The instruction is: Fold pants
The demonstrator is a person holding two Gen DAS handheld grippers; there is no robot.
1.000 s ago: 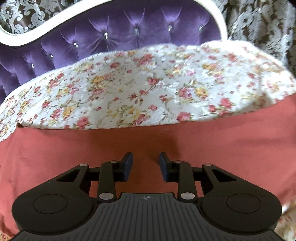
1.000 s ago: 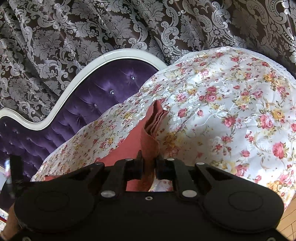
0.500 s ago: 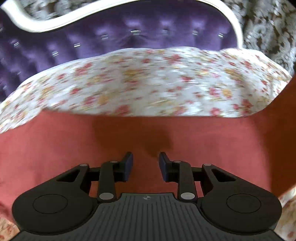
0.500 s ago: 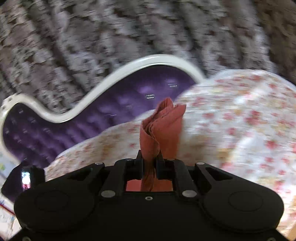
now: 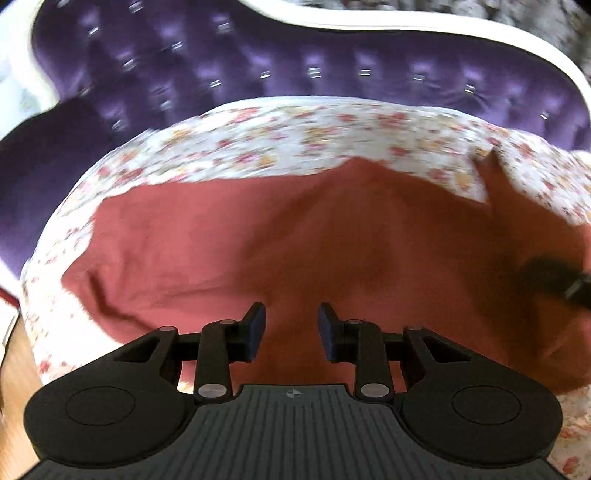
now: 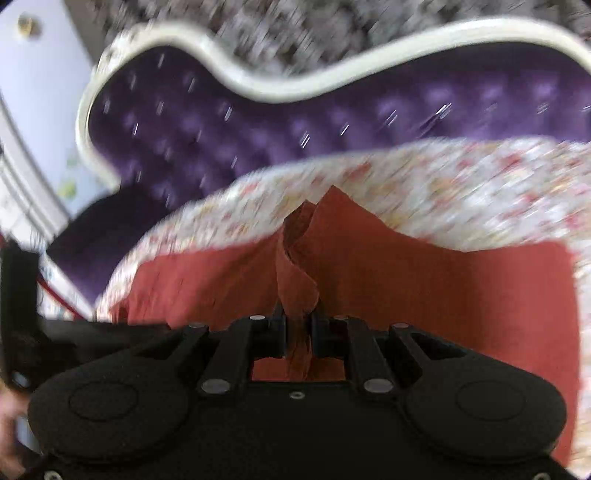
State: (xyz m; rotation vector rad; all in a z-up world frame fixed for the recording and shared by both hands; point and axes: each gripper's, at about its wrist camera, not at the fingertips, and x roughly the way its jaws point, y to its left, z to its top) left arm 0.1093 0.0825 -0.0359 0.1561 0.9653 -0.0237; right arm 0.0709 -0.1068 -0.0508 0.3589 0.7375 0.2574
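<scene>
A purple tufted headboard (image 5: 332,66) backs the bed with its floral sheet (image 5: 303,136). The rust-red pants (image 5: 295,236) lie spread across the sheet, reaching its near edge. The right claw (image 6: 298,334) is clamped on a raised fold of the pants; the left claw (image 5: 291,330) stands partly open above them, empty.

Beyond the fingers, a floral bedsheet (image 5: 314,136) covers the bed. Farther past it rises a purple tufted headboard (image 6: 258,129) with a white frame (image 6: 280,90), patterned curtain (image 6: 295,33) behind.
</scene>
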